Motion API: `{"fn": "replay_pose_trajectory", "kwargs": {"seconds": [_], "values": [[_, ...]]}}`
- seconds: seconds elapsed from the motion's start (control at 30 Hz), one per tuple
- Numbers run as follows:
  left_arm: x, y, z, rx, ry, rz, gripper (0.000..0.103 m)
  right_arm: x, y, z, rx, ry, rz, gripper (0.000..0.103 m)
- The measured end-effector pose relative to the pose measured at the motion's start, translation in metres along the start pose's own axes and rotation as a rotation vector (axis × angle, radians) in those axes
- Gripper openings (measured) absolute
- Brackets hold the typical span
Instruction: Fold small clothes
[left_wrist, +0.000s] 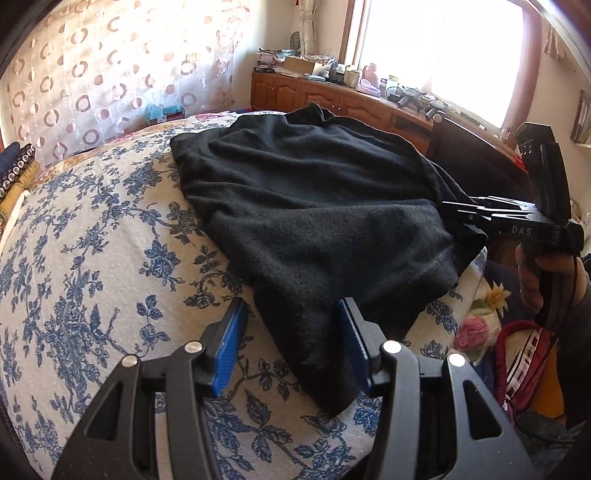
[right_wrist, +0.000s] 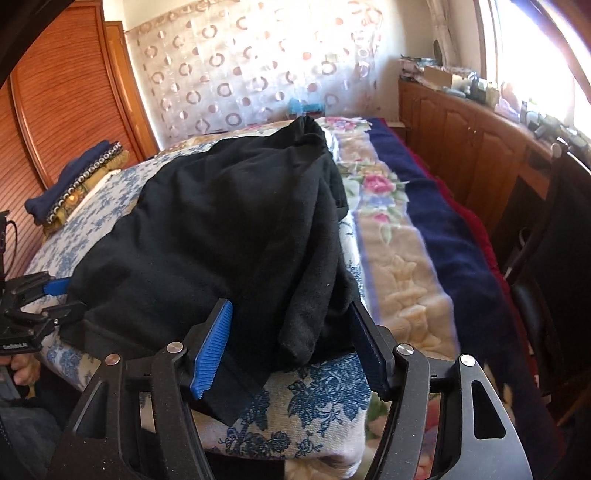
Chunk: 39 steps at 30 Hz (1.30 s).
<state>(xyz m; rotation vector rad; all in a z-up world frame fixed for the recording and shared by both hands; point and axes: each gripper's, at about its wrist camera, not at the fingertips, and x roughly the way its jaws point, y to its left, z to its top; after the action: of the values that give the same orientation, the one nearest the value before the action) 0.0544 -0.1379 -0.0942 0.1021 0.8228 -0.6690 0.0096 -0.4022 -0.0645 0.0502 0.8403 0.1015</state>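
1. We are in a home bedroom: a bed (right_wrist: 402, 236) with a blue floral bedspread (left_wrist: 92, 266) fills both views.
2. A louvred wooden wardrobe (right_wrist: 62, 96) stands beside it.
3. Along the window (left_wrist: 443, 48) runs a cluttered wooden cabinet (left_wrist: 325, 96).
4. A circle-patterned curtain (left_wrist: 110, 66) hangs behind.

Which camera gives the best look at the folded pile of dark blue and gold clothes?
The right wrist view: the folded pile of dark blue and gold clothes sits whole on the bed beside the wooden wardrobe. The left wrist view catches only its edge, cut off by the frame.
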Motion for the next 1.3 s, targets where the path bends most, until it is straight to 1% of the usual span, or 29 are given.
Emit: {"fn": "replay_pose_trajectory", "kwargs": {"seconds": [0.1, 0.17, 0.2, 0.23, 0.27, 0.37, 0.4, 0.43, 0.47, 0.5, 0.53, 0.6, 0.77, 0.97, 1.07, 1.13, 1.23, 1.3], "values": [[0.000, 0.000, 0.000, -0.005, -0.001, -0.005, 0.051, 0.002, 0.001, -0.001, -0.014, 0.016, -0.002, 0.066], [-0.001, 0.000, 0.000, -0.012, -0.002, -0.031, 0.051, 0.002, 0.003, -0.002, -0.022, 0.018, -0.007, 0.066], [-0.002, 0.000, -0.001, -0.018, -0.004, -0.061, 0.051, 0.003, 0.003, -0.002, -0.022, 0.020, -0.008, 0.065], [-0.002, 0.001, -0.001, -0.022, -0.005, -0.077, 0.050, 0.003, 0.004, -0.002, -0.023, 0.021, -0.009, 0.064], [-0.002, 0.001, -0.001, -0.026, -0.007, -0.087, 0.043, 0.003, 0.004, -0.002, -0.025, 0.023, -0.011, 0.063], [-0.002, 0.004, -0.001, -0.041, -0.009, -0.103, 0.033, 0.002, 0.006, -0.002, -0.041, 0.028, -0.017, 0.055], [-0.002, 0.005, -0.001, -0.044, -0.012, -0.106, 0.028, 0.002, 0.006, -0.002, -0.043, 0.028, -0.018, 0.049], [-0.003, 0.006, -0.001, -0.048, -0.013, -0.107, 0.027, 0.002, 0.006, -0.002, -0.046, 0.029, -0.015, 0.039], [-0.003, 0.006, -0.001, -0.049, -0.016, -0.111, 0.022, 0.002, 0.006, -0.003, -0.048, 0.029, -0.003, 0.033], [-0.004, 0.006, -0.001, -0.048, -0.021, -0.112, 0.015, 0.002, 0.005, -0.003, -0.046, 0.031, 0.021, 0.029], [-0.005, 0.006, -0.001, -0.045, -0.027, -0.111, 0.013, 0.001, 0.005, -0.003, -0.047, 0.031, 0.024, 0.024], [-0.008, 0.003, 0.000, -0.035, -0.045, -0.105, 0.008, 0.001, 0.006, -0.003, -0.052, 0.029, 0.039, 0.018], [-0.026, 0.004, 0.009, -0.048, -0.118, -0.126, 0.006, -0.007, 0.007, -0.002, -0.037, -0.008, 0.062, 0.015], [-0.048, 0.011, 0.040, -0.059, -0.192, -0.163, 0.005, -0.030, 0.012, 0.017, -0.040, -0.104, 0.097, 0.013], [-0.055, 0.017, 0.059, -0.062, -0.226, -0.165, 0.005, -0.037, 0.017, 0.038, -0.060, -0.145, 0.105, 0.013], [-0.058, 0.025, 0.076, -0.066, -0.252, -0.158, 0.005, -0.038, 0.021, 0.058, -0.084, -0.168, 0.109, 0.012], [-0.054, 0.041, 0.101, -0.079, -0.273, -0.135, 0.005, -0.030, 0.025, 0.088, -0.112, -0.187, 0.106, 0.012], [-0.046, 0.051, 0.115, -0.089, -0.271, -0.114, 0.005, -0.020, 0.024, 0.108, -0.112, -0.187, 0.111, 0.012]]}}
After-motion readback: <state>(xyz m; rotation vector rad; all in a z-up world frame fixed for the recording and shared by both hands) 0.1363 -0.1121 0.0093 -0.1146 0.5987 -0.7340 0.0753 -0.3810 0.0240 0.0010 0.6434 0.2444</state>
